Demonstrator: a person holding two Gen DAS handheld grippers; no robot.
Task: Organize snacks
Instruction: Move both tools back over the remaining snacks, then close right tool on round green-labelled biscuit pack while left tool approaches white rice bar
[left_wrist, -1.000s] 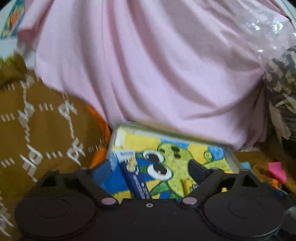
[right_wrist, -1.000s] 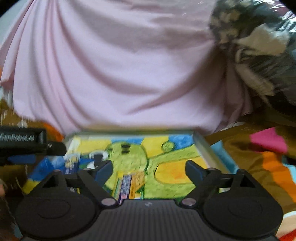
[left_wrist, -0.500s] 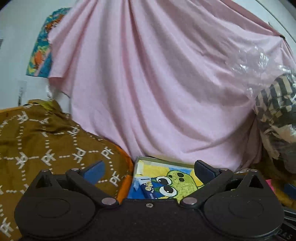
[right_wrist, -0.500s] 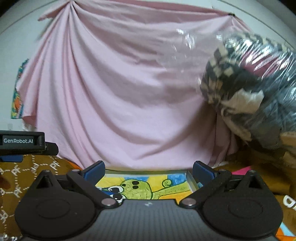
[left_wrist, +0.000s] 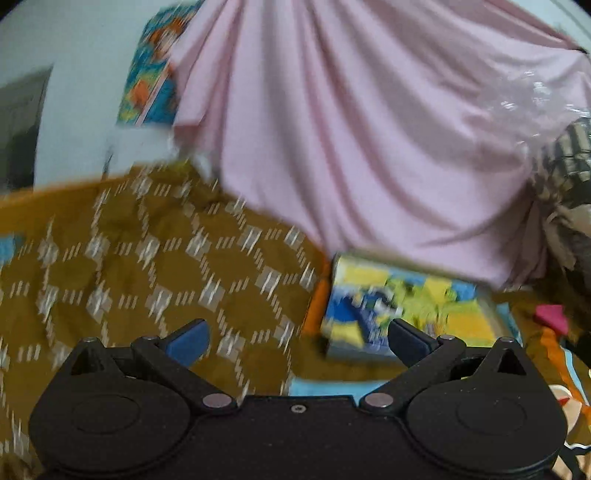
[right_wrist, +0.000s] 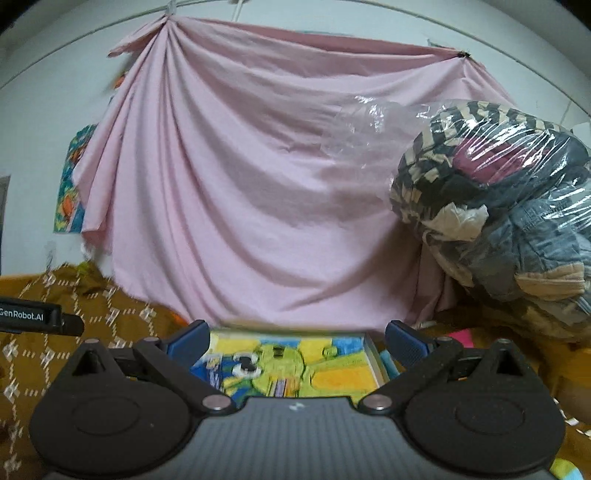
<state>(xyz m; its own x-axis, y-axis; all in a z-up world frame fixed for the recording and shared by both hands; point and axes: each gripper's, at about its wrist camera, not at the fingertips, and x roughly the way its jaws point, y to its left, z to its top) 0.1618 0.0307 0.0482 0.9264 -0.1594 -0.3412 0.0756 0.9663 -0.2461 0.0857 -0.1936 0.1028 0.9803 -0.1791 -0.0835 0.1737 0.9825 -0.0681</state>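
Both the left tool (left_wrist: 298, 338) and right tool (right_wrist: 293, 338) are held wide open and empty, snack packets apparently left in the tray (right_wrist: 373, 350) for tidiness.

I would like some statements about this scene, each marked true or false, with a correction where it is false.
1. The left gripper is open and holds nothing. True.
2. The right gripper is shut on a snack. False: it is open, with nothing between its fingers.
3. The tray has a green cartoon figure printed inside. True.
4. A blue cloth hangs behind the tray. False: the pink cloth hangs there.
5. A clear plastic bag of clothes sits on the right. True.
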